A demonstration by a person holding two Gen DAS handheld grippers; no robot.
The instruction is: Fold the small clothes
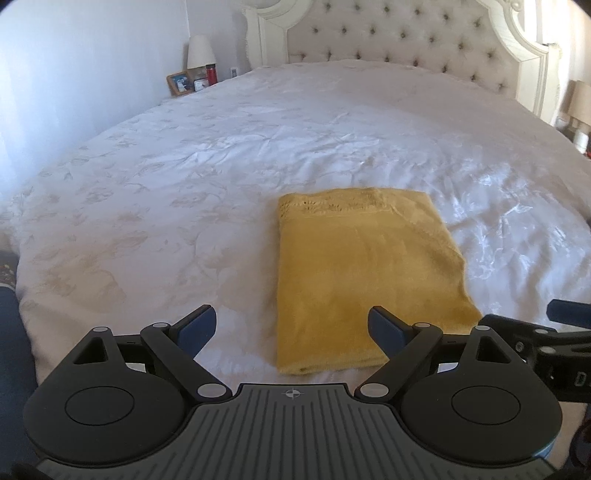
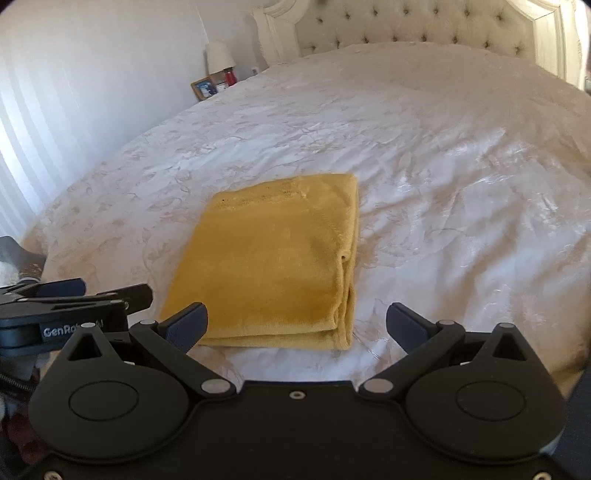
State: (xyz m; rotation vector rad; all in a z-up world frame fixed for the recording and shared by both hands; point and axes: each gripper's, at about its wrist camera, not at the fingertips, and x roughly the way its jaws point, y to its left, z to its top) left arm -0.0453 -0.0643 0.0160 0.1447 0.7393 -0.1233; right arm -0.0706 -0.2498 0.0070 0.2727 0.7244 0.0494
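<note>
A mustard-yellow garment [image 1: 365, 273] lies folded into a neat rectangle on the white bedspread [image 1: 184, 184], near the foot of the bed. It also shows in the right wrist view [image 2: 273, 262], with stacked layers along its right and near edges. My left gripper [image 1: 291, 328] is open and empty, held just in front of the garment's near left corner. My right gripper [image 2: 297, 326] is open and empty, just in front of the garment's near edge. The right gripper shows at the right edge of the left wrist view [image 1: 554, 332]; the left gripper shows at the left of the right wrist view [image 2: 62, 314].
A tufted headboard [image 1: 399, 33] stands at the far end of the bed. A nightstand at the far left holds a lamp [image 1: 201, 51], a picture frame [image 1: 180, 83] and a red bottle [image 1: 211, 74]. Another lamp [image 1: 580, 103] stands at the far right.
</note>
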